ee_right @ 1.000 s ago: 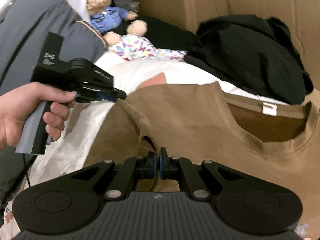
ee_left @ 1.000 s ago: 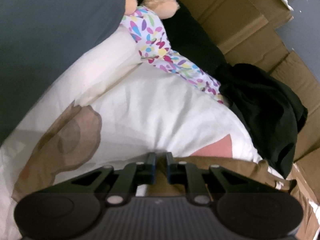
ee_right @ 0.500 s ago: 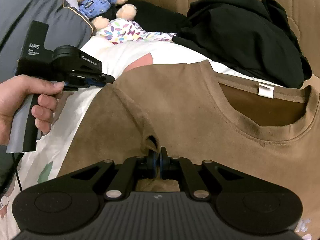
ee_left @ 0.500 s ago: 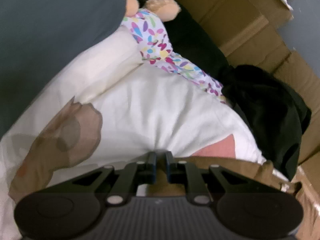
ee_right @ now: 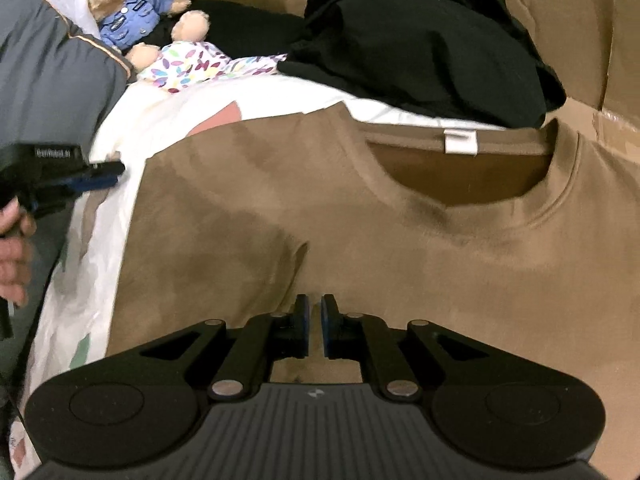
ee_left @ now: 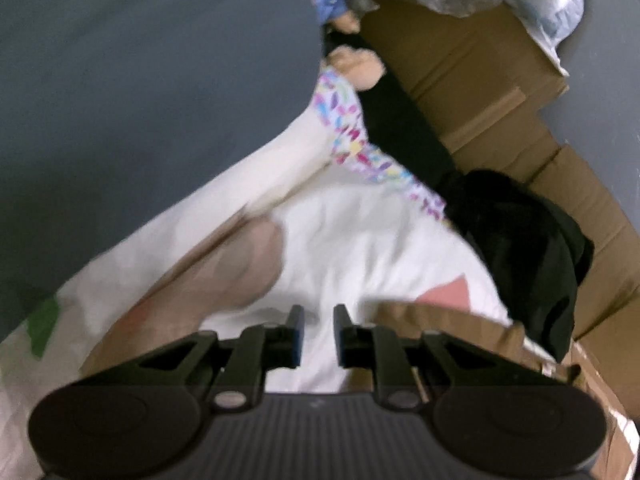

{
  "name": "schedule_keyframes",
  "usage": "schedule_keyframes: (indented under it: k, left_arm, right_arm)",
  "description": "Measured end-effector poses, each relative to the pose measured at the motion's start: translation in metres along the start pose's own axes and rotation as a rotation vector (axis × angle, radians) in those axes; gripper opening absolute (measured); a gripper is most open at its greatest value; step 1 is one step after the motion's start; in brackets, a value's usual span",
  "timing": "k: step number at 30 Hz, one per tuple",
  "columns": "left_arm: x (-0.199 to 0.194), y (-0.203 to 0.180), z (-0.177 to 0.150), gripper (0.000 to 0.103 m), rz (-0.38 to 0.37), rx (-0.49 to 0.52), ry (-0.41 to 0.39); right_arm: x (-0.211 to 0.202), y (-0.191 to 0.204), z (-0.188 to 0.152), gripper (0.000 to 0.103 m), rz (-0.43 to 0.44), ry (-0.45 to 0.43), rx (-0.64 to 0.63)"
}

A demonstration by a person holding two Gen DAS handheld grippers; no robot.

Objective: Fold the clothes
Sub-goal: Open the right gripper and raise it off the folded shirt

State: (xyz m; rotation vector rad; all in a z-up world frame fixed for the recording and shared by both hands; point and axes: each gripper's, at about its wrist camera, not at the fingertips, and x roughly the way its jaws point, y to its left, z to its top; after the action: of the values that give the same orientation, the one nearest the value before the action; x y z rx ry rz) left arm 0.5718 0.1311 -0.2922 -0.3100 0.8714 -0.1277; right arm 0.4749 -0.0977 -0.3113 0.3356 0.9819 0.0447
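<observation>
- At 9 o'clock in the right wrist view: left gripper [ee_right: 114, 170], held in the person's hand [ee_right: 14, 256], tips over the white printed sheet [ee_right: 132, 128], just beside the left edge of the brown T-shirt [ee_right: 360, 240], not touching it as far as can be seen.
- Left wrist view, 6 o'clock: the left gripper's blue-padded fingers [ee_left: 297, 336] stand apart with a clear gap; white sheet shows between them; nothing gripped. Released. View is motion-blurred.
- Left wrist view, 4 o'clock: a brown edge of the T-shirt lies just right of the fingers.
- Right wrist view, 11 o'clock: teddy bear [ee_right: 120, 4] in a blue shirt, leaning against a grey cushion [ee_right: 52, 80]; a floral-print garment [ee_right: 192, 66] lies just beside its feet.
- Centre, right wrist view: brown T-shirt spread flat on the sheet, front up, neckline toward 1 o'clock with a white label [ee_right: 460, 141] inside the collar. Its left side shows a straight vertical edge, with a small pucker in the cloth near 6 o'clock.
- Right wrist view, 6 o'clock: right gripper [ee_right: 315, 330] over the shirt's chest area; a narrow gap between the pads, brown cloth visible through it, no fold caught. Released.
- At 1 o'clock: black garment [ee_right: 420, 40] heaped beyond the collar, against cardboard boxes [ee_right: 600, 40].
</observation>
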Motion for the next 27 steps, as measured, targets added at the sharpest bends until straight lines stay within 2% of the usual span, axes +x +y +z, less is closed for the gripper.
schedule_keyframes:
  k: [1,2,4,5,8,11,15,20,27]
  left_arm:
    - [-0.004,0.005,-0.006,0.016,-0.013,-0.012,0.004]
    - [-0.008,0.009,-0.011,0.017,-0.025,-0.024,0.008]
    - [-0.013,0.017,-0.023,0.018,-0.041,-0.037,0.030]
    - [-0.015,0.020,-0.033,0.018,-0.048,-0.026,0.058]
    - [-0.024,0.020,-0.051,0.018,-0.055,0.039,0.089]
    - [-0.039,0.022,-0.060,0.018,-0.066,0.064,0.086]
    - [-0.063,0.025,-0.056,0.018,-0.076,0.102,0.074]
    - [-0.090,0.034,-0.060,0.020,-0.113,0.095,0.068]
    - [-0.090,0.028,-0.091,0.020,-0.129,0.254,0.150]
  right_arm:
    - [-0.002,0.004,-0.003,0.016,0.010,0.001,-0.009]
    - [-0.004,0.008,-0.006,0.026,0.019,0.001,-0.018]
    - [-0.010,0.017,-0.014,0.038,0.024,-0.005,-0.025]
    - [-0.012,0.020,-0.015,0.040,0.029,-0.008,-0.023]
    - [-0.022,0.033,-0.026,0.040,0.039,-0.013,-0.023]
    - [-0.031,0.046,-0.038,0.040,0.041,-0.013,-0.038]
    - [-0.045,0.062,-0.049,0.040,0.036,-0.026,-0.064]
    - [-0.056,0.083,-0.059,0.040,0.008,-0.030,-0.133]
    - [-0.048,0.105,-0.077,0.040,-0.015,-0.005,-0.215]
